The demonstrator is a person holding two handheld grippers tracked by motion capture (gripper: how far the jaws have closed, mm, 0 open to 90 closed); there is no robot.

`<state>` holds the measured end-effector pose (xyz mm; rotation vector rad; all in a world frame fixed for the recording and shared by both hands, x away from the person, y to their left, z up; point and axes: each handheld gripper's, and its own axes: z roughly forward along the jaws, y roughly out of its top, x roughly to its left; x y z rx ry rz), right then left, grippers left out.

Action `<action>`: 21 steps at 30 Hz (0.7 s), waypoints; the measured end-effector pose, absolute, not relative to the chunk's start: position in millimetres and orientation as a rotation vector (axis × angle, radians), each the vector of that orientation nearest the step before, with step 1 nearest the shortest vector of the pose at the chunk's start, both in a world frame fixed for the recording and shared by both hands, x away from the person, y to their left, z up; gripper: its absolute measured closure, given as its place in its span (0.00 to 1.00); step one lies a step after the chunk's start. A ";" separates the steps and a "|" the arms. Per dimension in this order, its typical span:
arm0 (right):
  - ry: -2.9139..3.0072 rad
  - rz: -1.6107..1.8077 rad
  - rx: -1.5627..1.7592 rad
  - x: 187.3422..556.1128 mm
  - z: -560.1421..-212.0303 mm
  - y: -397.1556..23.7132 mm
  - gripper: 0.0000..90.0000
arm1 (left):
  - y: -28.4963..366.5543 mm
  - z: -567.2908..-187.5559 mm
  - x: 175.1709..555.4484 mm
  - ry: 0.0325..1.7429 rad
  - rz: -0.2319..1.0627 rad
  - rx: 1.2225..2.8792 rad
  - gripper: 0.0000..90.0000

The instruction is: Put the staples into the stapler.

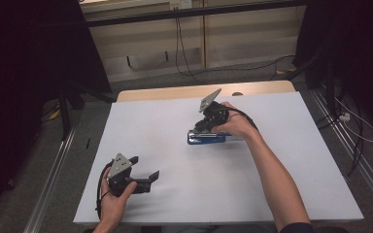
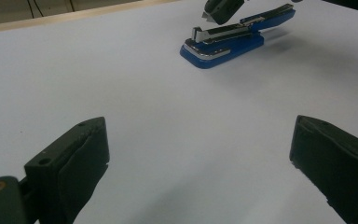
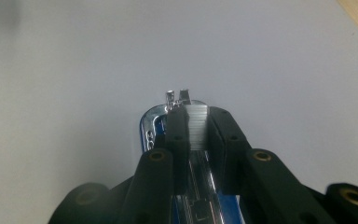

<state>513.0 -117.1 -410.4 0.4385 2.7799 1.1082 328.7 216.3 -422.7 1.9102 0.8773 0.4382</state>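
Left gripper (image 1: pixel 143 167): nearest the camera in the high view, held low over the white sheet (image 1: pixel 175 194) near its front edge, well apart from the stapler and toward the person's side of it; jaws spread wide with nothing between them (in the left gripper view the two black pads (image 2: pixel 81 154) stand at opposite edges, bare sheet between).
Left hand (image 1: pixel 114 199): wrapped round the gripper's body, forearm entering from the bottom edge.
Stapler (image 1: pixel 206 138): blue body with a chrome base rim, lying on the sheet about mid-table; its top arm is swung up, and the staple channel shows open in the left gripper view (image 2: pixel 228 44).
Right gripper (image 1: pixel 205 127): tilted down onto the stapler from above; jaws drawn nearly together on a strip of staples (image 3: pixel 197 126) that sits in the stapler's open channel (in the right gripper view the pads flank the silvery strip closely on both sides).
Right hand (image 1: pixel 235 121): on the gripper just behind the stapler, forearm running back to the lower right.
White sheet: covers the wooden tabletop (image 1: pixel 184 91), whose bare edge shows beyond the stapler.
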 end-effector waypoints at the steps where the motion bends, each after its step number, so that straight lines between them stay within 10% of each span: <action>1: 2.779 1.110 0.427 513.1 -410.4 -116.5 0.88 | 216.3 -422.8 328.7 0.878 0.437 1.910 0.05; 21: 2.811 1.072 0.321 513.2 -414.9 -109.8 0.88 | 216.6 -422.9 328.6 0.878 0.435 1.912 0.05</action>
